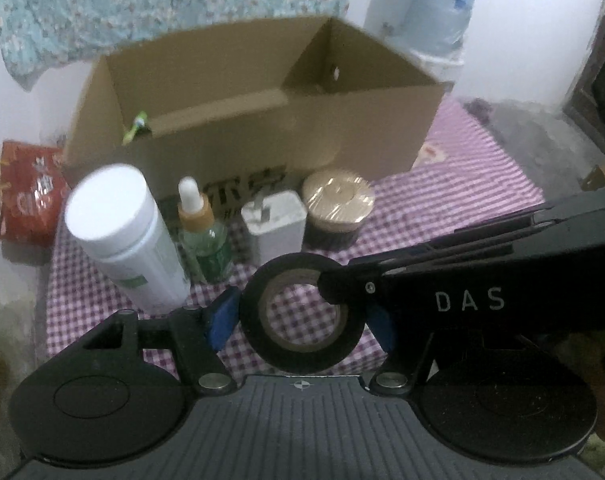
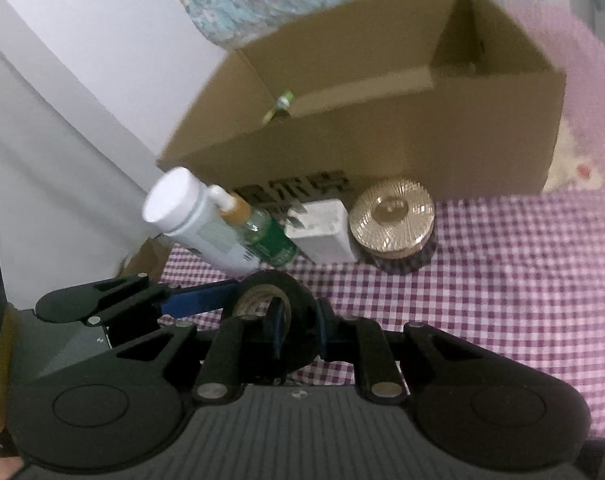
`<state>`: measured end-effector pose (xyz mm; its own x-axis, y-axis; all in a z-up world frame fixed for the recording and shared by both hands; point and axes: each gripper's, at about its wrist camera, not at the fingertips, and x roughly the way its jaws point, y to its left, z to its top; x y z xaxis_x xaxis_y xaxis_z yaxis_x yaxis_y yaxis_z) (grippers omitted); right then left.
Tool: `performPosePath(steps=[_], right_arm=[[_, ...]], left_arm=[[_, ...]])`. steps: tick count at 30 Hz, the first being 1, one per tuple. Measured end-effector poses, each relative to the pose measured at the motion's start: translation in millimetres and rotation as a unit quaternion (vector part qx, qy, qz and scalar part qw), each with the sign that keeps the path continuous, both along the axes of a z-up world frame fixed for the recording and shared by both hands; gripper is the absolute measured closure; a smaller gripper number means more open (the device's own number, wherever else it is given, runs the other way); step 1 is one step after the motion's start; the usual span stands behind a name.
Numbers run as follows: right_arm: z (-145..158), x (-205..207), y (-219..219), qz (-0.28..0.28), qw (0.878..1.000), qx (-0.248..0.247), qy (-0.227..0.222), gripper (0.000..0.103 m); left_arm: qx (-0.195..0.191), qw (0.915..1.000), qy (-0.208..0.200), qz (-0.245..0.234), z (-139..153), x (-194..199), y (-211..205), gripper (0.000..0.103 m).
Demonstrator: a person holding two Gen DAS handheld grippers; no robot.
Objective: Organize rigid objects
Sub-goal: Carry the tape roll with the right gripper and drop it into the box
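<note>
A black tape roll (image 1: 302,314) hangs over the checked cloth, held from both sides. My left gripper (image 1: 302,316) has its blue pads on the roll's outer sides. My right gripper (image 2: 298,320) is shut on the roll's wall (image 2: 298,312), one finger through its hole; its finger (image 1: 342,284) enters the left wrist view from the right. Behind stand a white bottle (image 1: 122,236), a dropper bottle (image 1: 202,236), a white charger (image 1: 274,224) and a gold-lidded jar (image 1: 338,208). An open cardboard box (image 1: 262,120) stands behind them.
A green-white item (image 1: 136,126) pokes over the box's near wall. A red bag (image 1: 26,196) lies left of the box. A pack of paper rolls (image 1: 430,8) stands at the back right. The pink checked cloth (image 2: 522,300) extends to the right.
</note>
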<state>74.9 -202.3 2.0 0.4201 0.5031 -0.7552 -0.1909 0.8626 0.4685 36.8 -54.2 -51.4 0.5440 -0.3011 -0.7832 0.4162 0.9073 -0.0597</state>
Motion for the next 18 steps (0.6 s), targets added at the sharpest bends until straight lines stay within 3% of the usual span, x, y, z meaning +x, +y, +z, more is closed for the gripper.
performPosePath(steps=[10,18], right_arm=[[73,-27,-4,-0.015,0.994,-0.018,-0.105,0.085],[114,17,-8,0.002,0.987,-0.011,-0.157,0.085]], left_arm=[[-0.021,0.9951,-0.097,-0.008,63,-19,-6,0.036],[-0.034,0.991,-0.13,0.0,99,29,-7,0.036]])
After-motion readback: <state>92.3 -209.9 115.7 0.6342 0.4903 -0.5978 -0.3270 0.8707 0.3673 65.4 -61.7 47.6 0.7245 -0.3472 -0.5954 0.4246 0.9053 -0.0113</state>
